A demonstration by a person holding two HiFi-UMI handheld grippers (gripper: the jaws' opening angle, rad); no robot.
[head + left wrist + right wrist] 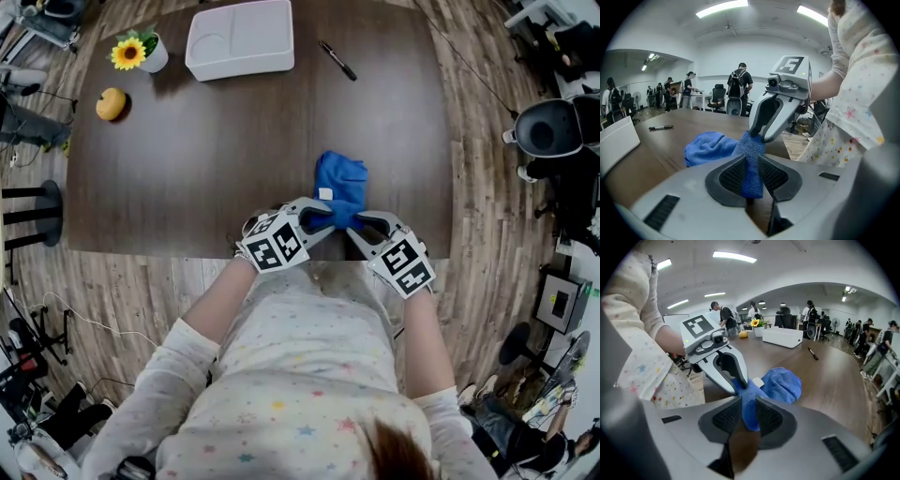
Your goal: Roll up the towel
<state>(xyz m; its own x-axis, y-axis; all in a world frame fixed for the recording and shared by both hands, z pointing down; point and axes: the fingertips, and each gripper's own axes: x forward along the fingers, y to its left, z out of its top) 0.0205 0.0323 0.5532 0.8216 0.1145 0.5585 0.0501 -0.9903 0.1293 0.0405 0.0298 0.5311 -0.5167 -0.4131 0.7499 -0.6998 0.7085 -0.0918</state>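
The left gripper (319, 223) and right gripper (356, 226) each pinch the crumpled blue cloth towel (339, 180) at the dark wooden worktop's (187, 159) near edge; it probably needs drawing flat first.

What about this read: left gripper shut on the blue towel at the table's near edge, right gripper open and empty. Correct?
No. The right gripper is not open and empty: the right gripper view shows its jaws shut on the blue towel too. The left gripper is shut on it, at the near edge of the table, as stated.
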